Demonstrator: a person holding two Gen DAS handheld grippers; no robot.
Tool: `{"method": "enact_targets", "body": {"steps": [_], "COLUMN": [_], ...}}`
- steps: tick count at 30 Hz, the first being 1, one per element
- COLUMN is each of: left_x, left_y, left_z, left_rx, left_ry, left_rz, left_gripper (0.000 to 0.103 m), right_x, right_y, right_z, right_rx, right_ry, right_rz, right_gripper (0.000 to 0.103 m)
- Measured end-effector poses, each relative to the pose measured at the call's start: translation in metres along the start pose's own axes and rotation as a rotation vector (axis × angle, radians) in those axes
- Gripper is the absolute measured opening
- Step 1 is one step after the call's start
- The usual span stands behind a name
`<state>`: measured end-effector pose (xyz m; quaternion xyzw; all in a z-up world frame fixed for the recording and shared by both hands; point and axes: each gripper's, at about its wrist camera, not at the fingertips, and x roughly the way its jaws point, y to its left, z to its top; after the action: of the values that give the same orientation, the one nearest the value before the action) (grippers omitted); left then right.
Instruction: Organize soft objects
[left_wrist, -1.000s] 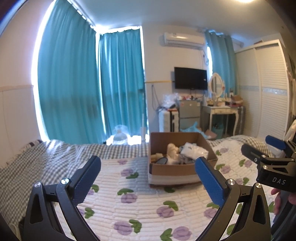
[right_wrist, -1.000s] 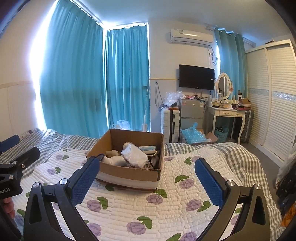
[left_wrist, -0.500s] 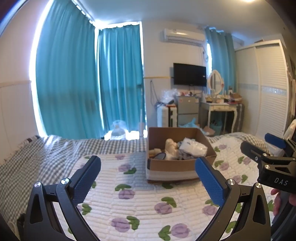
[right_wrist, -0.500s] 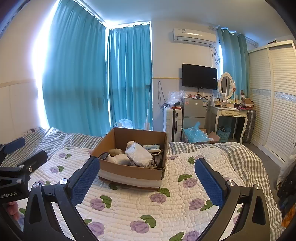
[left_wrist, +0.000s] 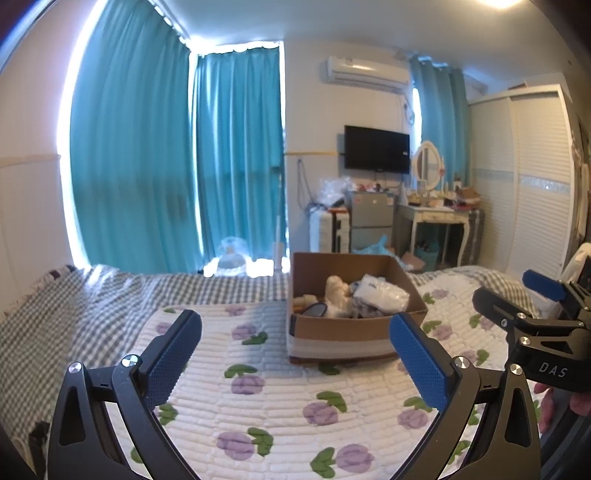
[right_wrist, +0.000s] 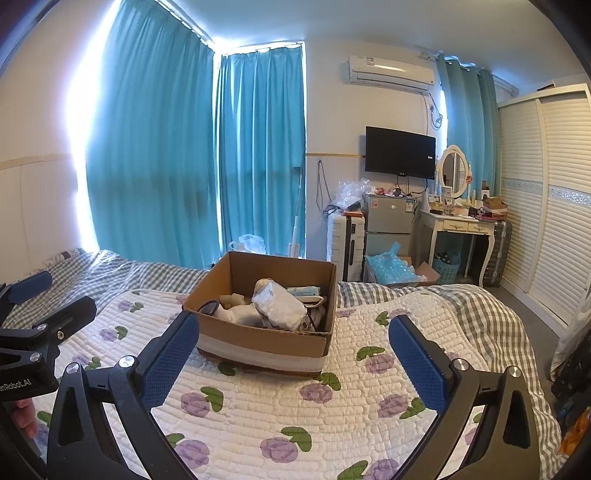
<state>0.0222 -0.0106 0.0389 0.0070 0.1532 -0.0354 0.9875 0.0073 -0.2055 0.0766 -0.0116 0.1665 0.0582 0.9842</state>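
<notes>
An open cardboard box (left_wrist: 354, 330) (right_wrist: 258, 341) sits on the flower-print quilt (left_wrist: 266, 398) (right_wrist: 332, 413) of a bed. Inside it lie a cream plush toy (left_wrist: 338, 291), a crinkled white plastic pack (left_wrist: 380, 293) (right_wrist: 280, 304) and other soft items. My left gripper (left_wrist: 295, 350) is open and empty, hovering short of the box's near left side. My right gripper (right_wrist: 295, 354) is also open and empty, in front of the box. Each gripper shows at the edge of the other's view.
A grey checked blanket (left_wrist: 74, 306) covers the bed's left and far side. Beyond the bed stand teal curtains (left_wrist: 166, 166), a small fridge (right_wrist: 388, 221), a white dressing table (right_wrist: 458, 225), a suitcase (right_wrist: 345, 240) and a white wardrobe (right_wrist: 554, 203).
Both views have drifted: the box now sits slightly further left and lower in the left view, and more central and nearer in the right view. Both grippers stay open.
</notes>
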Motion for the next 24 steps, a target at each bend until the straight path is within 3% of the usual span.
{"method": "enact_targets", "body": {"steps": [24], "left_x": [0.0023], "left_y": [0.0004], "left_z": [-0.0014], "left_rx": [0.002], "left_ry": [0.009], "left_rz": [0.004], "left_gripper": [0.103], "right_x": [0.0033], "right_y": [0.0029], "right_z": [-0.004], "right_rx": [-0.001], "right_ry": [0.017], "right_rz": [0.003], "right_gripper": [0.103]}}
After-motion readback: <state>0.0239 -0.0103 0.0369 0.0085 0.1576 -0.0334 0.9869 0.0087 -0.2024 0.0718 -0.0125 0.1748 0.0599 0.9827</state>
